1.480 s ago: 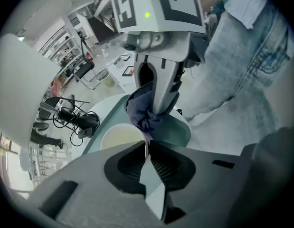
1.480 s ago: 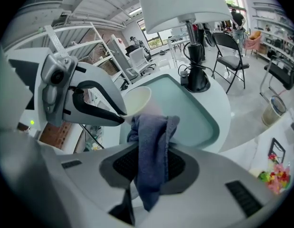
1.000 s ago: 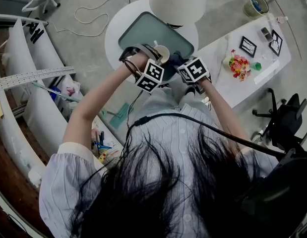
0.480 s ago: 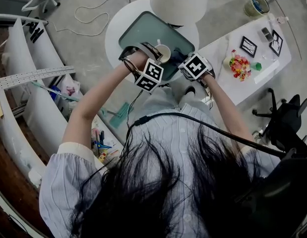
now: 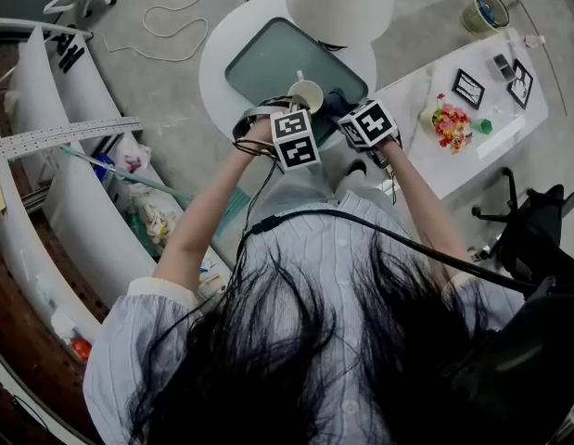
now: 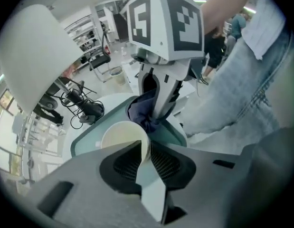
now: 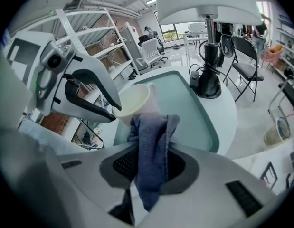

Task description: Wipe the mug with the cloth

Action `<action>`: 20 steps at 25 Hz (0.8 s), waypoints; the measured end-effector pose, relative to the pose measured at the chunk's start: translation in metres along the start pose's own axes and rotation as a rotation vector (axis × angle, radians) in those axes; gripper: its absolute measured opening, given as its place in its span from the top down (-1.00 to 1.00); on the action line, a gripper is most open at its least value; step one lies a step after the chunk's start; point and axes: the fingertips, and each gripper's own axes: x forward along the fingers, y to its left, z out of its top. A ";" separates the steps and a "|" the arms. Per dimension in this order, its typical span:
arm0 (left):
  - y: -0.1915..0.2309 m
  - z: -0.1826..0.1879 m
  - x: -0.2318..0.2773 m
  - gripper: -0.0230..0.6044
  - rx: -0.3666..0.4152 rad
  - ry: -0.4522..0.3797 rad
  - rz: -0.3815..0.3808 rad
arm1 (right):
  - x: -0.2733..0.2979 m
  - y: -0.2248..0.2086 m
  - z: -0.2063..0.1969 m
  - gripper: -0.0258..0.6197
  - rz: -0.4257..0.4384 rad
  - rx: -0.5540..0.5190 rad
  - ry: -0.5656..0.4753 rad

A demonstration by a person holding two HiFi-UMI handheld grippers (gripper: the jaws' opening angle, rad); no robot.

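A cream mug (image 5: 306,94) hangs over the teal tray (image 5: 268,58) on the round white table. My left gripper (image 6: 146,151) is shut on the mug's rim, one pad inside the wall and one outside. The mug (image 6: 119,137) lies tilted with its mouth toward the camera. My right gripper (image 7: 149,160) is shut on a dark blue cloth (image 7: 151,141), whose free end touches the outside of the mug (image 7: 135,101) near the rim. In the head view the two marker cubes sit side by side, the left gripper (image 5: 294,111) just left of the right gripper (image 5: 340,111).
A white lamp shade (image 5: 342,3) stands over the table's far side, its black base (image 7: 207,82) beside the tray. A white side table (image 5: 472,109) with small frames is at the right. Shelves (image 5: 55,193) run along the left, and a black chair (image 5: 532,235) stands at the right.
The left gripper and the mug have shifted a little to the right, closer to the right gripper. The left forearm has swung in toward the body. The cloth stays against the mug.
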 end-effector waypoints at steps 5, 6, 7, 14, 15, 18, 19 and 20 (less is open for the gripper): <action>0.007 0.019 -0.002 0.78 -0.168 -0.027 0.059 | 0.001 0.001 0.002 0.63 0.007 0.013 -0.009; 0.009 0.020 0.001 0.78 -0.187 -0.015 0.074 | 0.002 0.001 0.001 0.63 0.011 0.018 -0.012; 0.011 0.021 0.004 0.78 -0.206 -0.005 0.087 | 0.002 0.002 0.001 0.63 0.012 0.025 -0.014; 0.017 0.022 0.010 0.78 -0.271 -0.010 0.114 | 0.002 0.001 0.001 0.63 0.010 0.049 -0.022; 0.016 0.021 0.009 0.78 -0.263 -0.010 0.104 | 0.002 0.001 0.002 0.63 0.010 0.049 -0.024; 0.015 0.017 0.007 0.78 -0.198 0.003 0.074 | -0.001 -0.001 0.004 0.63 0.002 0.054 -0.022; 0.014 0.016 0.007 0.78 -0.168 0.011 0.064 | -0.001 -0.001 0.005 0.63 0.002 0.051 -0.024; 0.014 0.015 0.006 0.78 -0.139 0.018 0.053 | -0.001 -0.001 0.006 0.63 0.006 0.045 -0.027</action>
